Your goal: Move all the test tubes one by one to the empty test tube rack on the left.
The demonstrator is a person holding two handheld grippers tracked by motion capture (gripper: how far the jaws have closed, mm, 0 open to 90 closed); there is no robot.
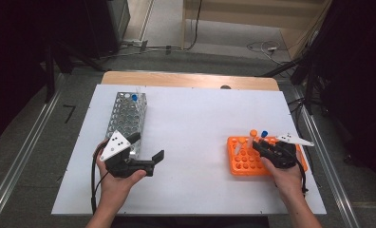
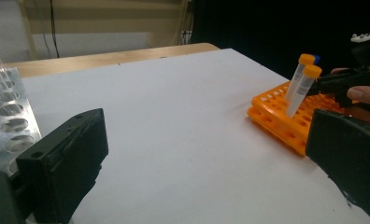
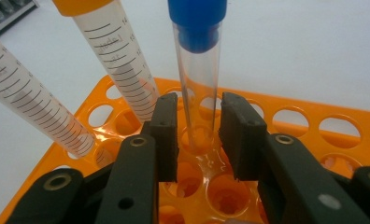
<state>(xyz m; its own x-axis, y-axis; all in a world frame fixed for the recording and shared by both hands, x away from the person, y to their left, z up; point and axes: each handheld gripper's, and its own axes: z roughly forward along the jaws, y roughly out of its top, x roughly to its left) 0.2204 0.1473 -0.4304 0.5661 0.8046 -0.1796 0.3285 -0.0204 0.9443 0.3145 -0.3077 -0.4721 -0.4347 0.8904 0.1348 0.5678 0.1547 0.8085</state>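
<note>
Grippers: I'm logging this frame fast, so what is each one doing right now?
Left gripper: open, holding nothing, beside the metal rack.
Right gripper: jaws around the blue-capped tube in the orange rack, small gaps showing; not gripping yet.

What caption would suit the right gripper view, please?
Right hand-held gripper straddling a blue-capped tube in the orange rack.

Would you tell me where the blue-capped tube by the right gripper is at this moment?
The blue-capped tube stands upright in the orange rack, between the right gripper's jaws, with two orange-capped tubes leaning beside it.
</note>
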